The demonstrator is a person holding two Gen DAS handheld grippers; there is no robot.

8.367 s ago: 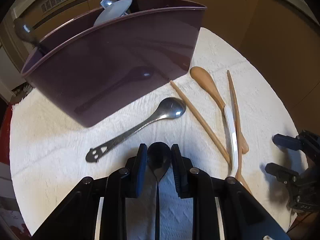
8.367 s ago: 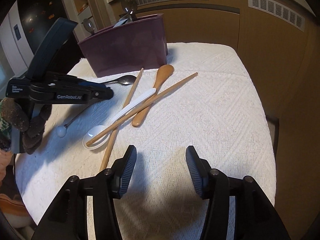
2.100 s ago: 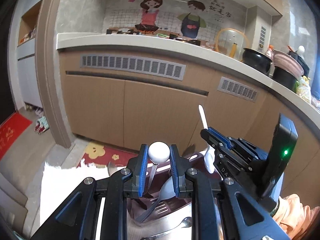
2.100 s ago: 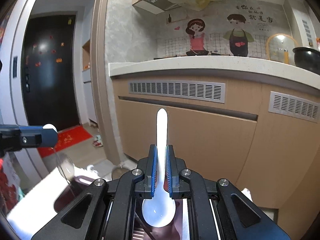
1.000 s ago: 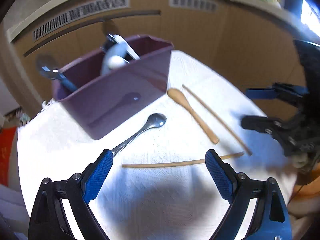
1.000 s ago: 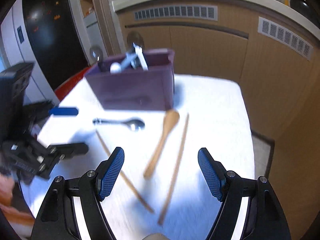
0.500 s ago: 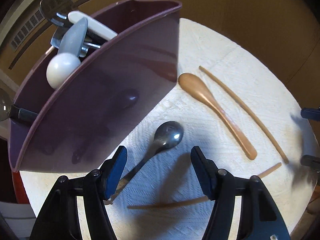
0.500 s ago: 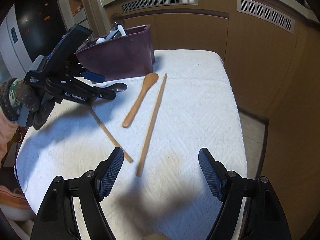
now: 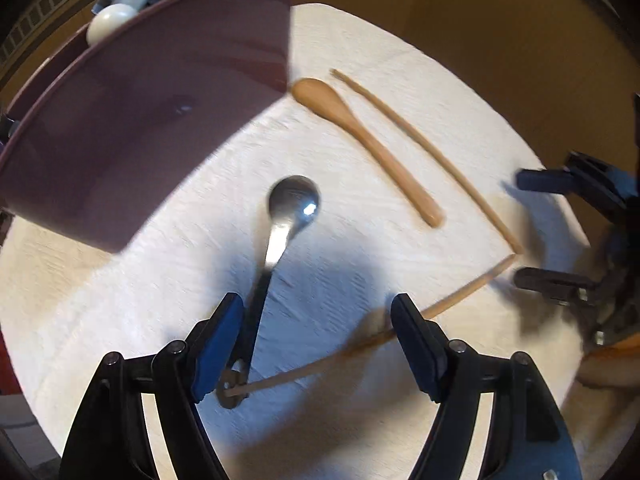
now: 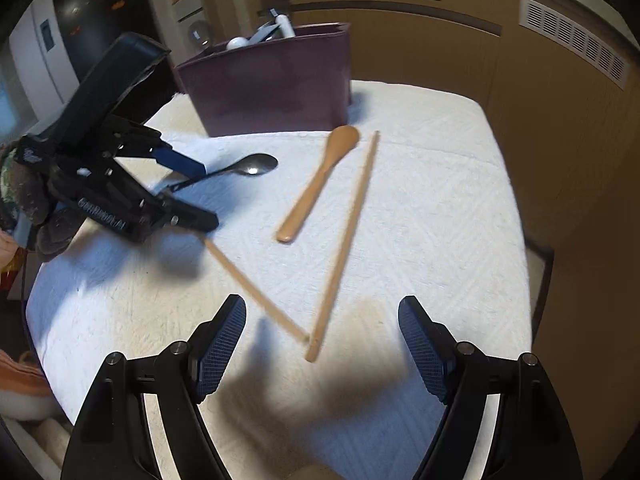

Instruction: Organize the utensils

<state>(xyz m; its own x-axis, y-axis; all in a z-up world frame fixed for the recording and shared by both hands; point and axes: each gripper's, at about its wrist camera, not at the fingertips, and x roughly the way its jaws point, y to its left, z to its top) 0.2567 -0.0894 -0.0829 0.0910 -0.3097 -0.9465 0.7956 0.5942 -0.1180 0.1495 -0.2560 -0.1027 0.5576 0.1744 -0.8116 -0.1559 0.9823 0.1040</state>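
Room: kitchen, we see tan wood cabinets (image 10: 520,64) with vent grilles behind.
Surface: tabletop (image 10: 420,208) under a white textured cloth.
Holder: purple utensil caddy (image 10: 276,80) at the far end, already holding a white spoon and metal pieces.
Metal spoon: metal spoon (image 9: 280,232) lies flat on the cloth near the caddy, bowl toward it, handle running back to our left hand-held gripper.
Wooden spoon: wooden spoon (image 10: 316,184) flat, mid-cloth, bowl near the caddy corner.
Chopsticks: two chopsticks (image 10: 344,240), one beside the wooden spoon, one slanted; near ends almost meet in a V.
Left hand-held gripper: left hand-held gripper (image 9: 316,320) tipped steeply down over the metal spoon's handle; jaws just widened again, handle sits by the left pad, not pinched.
Right hand-held gripper: right hand-held gripper (image 10: 320,328) angled down over the chopstick ends, jaws wide, nothing held.
Hand: gloved hand (image 10: 28,204) on the left unit.
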